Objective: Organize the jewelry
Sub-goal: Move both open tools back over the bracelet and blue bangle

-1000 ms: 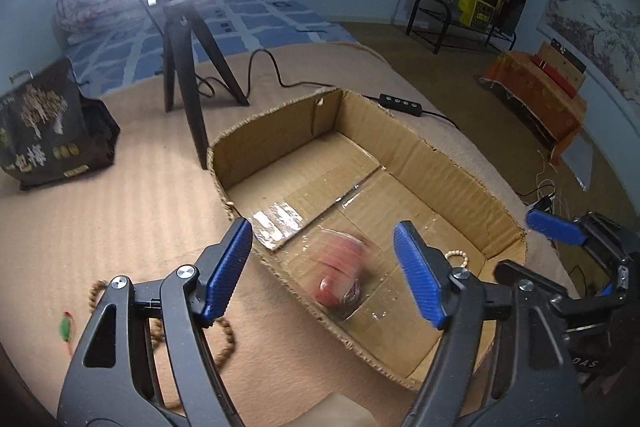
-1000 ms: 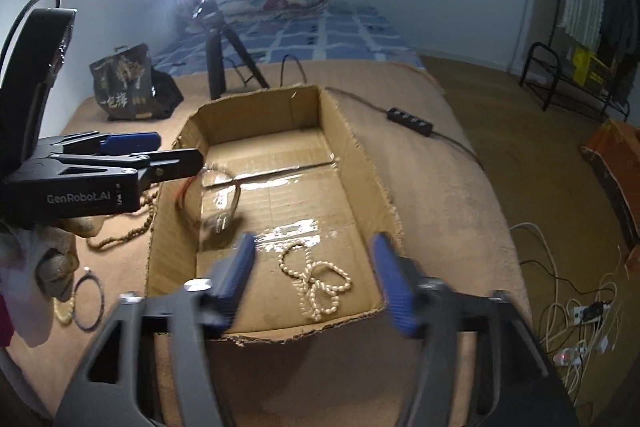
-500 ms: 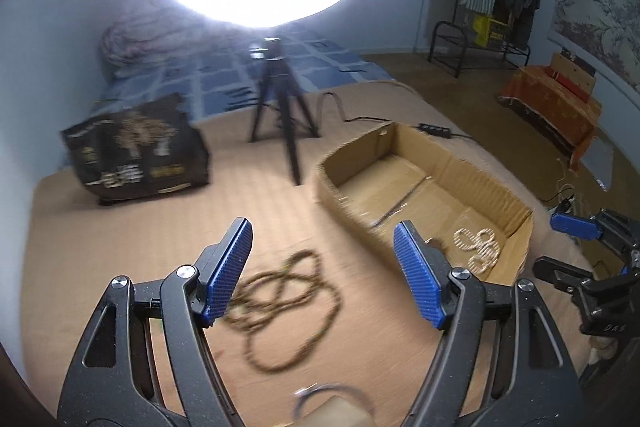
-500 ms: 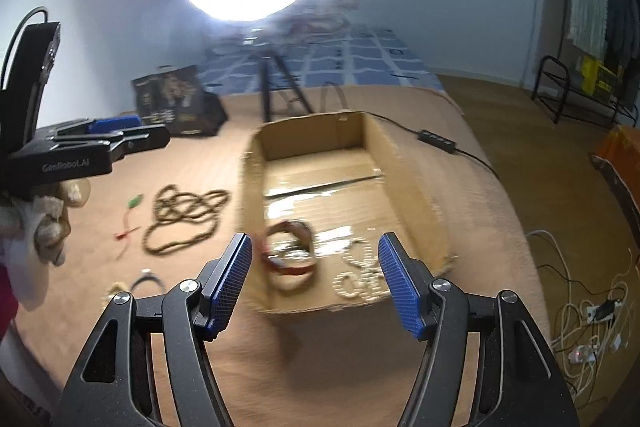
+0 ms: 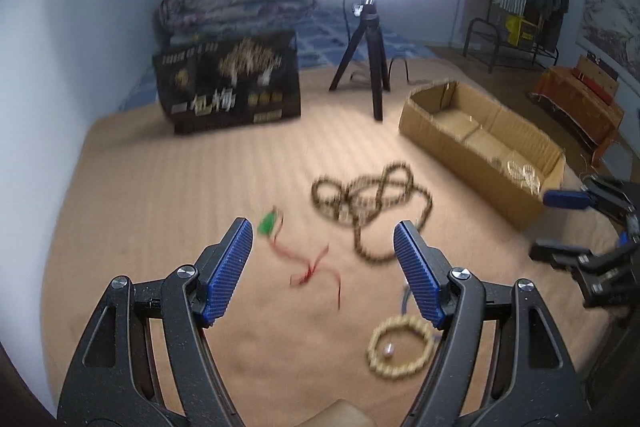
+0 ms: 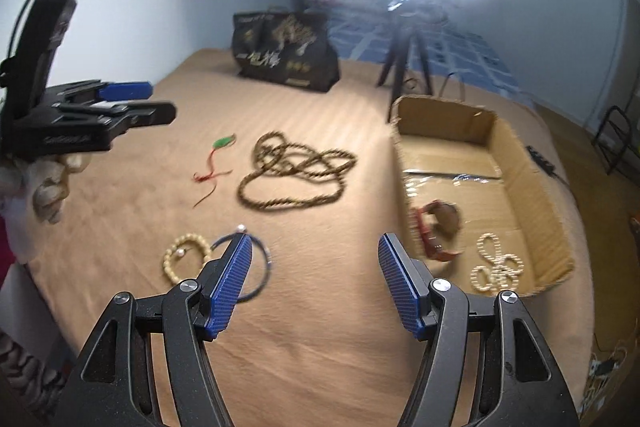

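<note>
Left gripper (image 5: 322, 267): jaws wide apart, nothing between them, over bare tan bedcover (image 5: 200, 187).
Right gripper (image 6: 314, 277): jaws wide apart, empty.
Long brown bead necklace (image 6: 296, 175): tangled loops mid-cover, long axis running left to right, left of the cardboard box (image 6: 536, 183).
Green pendant (image 6: 223, 142): far end of its red cord (image 6: 208, 179), which trails toward the near side.
Pale bead bracelet (image 5: 400, 345): near edge, touching a dark thin ring (image 6: 256, 267).
Box: long axis near to far.
Right view only: a red bangle (image 6: 436, 231) and a pearl strand (image 6: 496, 267) at the box's near end.
Left view only: the box's outer left wall.
</note>
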Demonstrator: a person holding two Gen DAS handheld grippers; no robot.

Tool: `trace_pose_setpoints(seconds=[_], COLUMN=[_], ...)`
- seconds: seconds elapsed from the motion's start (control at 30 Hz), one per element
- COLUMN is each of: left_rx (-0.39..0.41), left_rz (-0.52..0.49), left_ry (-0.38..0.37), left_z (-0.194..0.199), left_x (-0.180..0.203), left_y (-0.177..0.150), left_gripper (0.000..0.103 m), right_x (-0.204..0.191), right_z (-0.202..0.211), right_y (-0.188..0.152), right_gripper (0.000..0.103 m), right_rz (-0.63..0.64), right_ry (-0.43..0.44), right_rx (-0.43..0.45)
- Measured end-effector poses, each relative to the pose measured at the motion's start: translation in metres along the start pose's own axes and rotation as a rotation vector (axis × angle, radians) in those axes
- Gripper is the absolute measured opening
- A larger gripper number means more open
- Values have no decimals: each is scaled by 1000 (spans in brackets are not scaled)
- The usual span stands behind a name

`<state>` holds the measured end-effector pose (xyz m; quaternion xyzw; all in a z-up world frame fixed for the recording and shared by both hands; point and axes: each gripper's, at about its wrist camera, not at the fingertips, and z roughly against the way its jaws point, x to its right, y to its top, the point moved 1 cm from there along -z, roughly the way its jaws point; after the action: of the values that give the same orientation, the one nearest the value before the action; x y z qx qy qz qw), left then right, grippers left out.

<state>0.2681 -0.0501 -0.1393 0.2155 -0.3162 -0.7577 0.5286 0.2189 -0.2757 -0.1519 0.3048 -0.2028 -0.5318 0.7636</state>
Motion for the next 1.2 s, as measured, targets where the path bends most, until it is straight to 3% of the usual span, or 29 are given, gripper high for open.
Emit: trace_pose_setpoints(seconds=[0.37, 0.6, 0.8, 1.2], left_rx=[-91, -132, -162, -185], left_rz=[54, -22, -84, -132], left_ry=[-107, -194, -210, -139], left_z=[2, -5, -20, -50], left_x=[-2, 31, 51, 58], left_y=[-68, -87, -95, -102], left_gripper=[75, 76, 76, 76], right_x=[-6, -4, -14, -13], right_z=[-55, -68, -75, -71], right_y=[-17, -21, -20, -29], right_gripper=[65, 65, 65, 65], right_rz=[-8, -38, 1, 16], right_ry=[40, 78, 99, 109], right_rx=[-129, -175, -192, -196])
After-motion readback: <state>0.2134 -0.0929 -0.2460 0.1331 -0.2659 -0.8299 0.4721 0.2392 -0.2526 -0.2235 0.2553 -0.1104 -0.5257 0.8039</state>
